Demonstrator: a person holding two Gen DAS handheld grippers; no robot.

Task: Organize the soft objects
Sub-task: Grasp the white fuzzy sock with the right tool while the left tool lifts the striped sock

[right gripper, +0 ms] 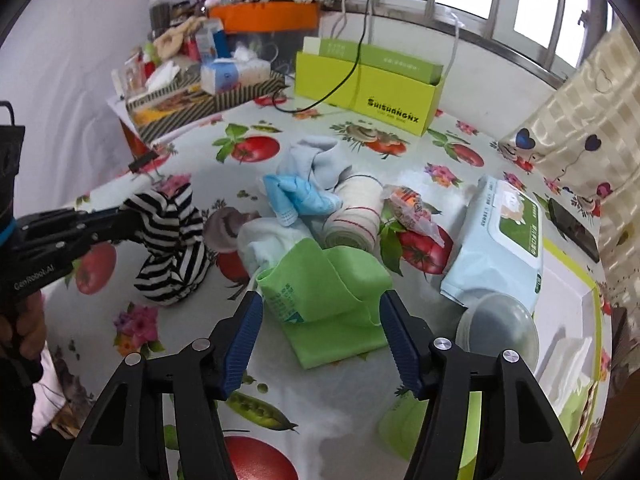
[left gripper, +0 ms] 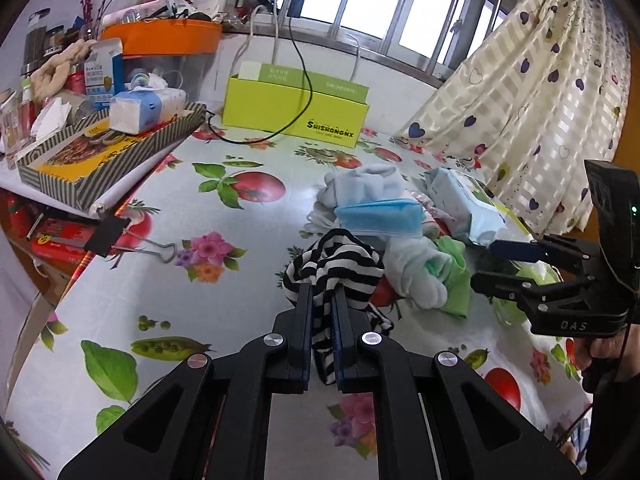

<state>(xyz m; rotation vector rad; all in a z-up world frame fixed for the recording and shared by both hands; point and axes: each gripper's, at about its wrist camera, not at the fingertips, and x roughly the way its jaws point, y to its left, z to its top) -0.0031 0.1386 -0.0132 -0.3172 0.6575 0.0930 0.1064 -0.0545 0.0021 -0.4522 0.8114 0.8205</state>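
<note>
Two tools | left tool clamps striped cloth | right tool wide, astride green cloth

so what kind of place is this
Most likely a home, at a table by a window: a fruit-and-flower tablecloth, a heart-print curtain, and a pack of wet wipes beside loose cloths.

Box lettering blurred, wipes pack partly hidden by cloths

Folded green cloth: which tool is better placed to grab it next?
Right. The right tool is open with the folded green cloth between its fingers; the left tool is shut on the black-and-white striped cloth.
</note>
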